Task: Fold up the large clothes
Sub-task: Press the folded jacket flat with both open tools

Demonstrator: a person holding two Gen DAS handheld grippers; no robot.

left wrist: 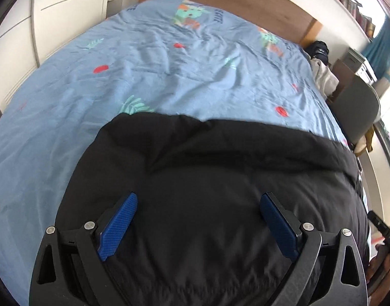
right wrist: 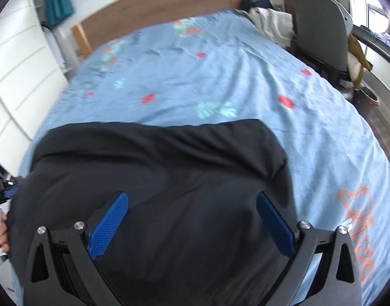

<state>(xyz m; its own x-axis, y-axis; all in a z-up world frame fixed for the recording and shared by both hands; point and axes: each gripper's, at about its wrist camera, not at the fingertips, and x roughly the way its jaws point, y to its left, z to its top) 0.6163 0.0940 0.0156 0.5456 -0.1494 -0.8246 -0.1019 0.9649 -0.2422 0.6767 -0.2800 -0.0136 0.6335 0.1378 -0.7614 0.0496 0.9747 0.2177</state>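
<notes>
The left gripper (left wrist: 198,204) filled the bottom of its own view, its blue pads (left wrist: 118,225) spread about as wide as they went, with nothing clamped between them. The last two readings of its opening were too close to call a motion, so the jaws simply stood wide over the black garment (left wrist: 207,178).

The right gripper (right wrist: 192,204) looked much the same in its view: blue pads (right wrist: 108,225) set far apart, only the dark cloth lying beneath the gap and nothing pinched.

The garment lay on the bed (left wrist: 144,76), at its near end, spread over the blue sheet printed with red spots and green leaves. Its far edge ran across the sheet as a wavy line, and the cloth was creased in soft folds. In the right view its right edge curved down just beside an orange print on the sheet.

Beyond the bed stood a wooden headboard (right wrist: 156,2). A grey chair (right wrist: 319,33) stood off the bed's right side, and white drawers (right wrist: 16,76) stood to the left.
</notes>
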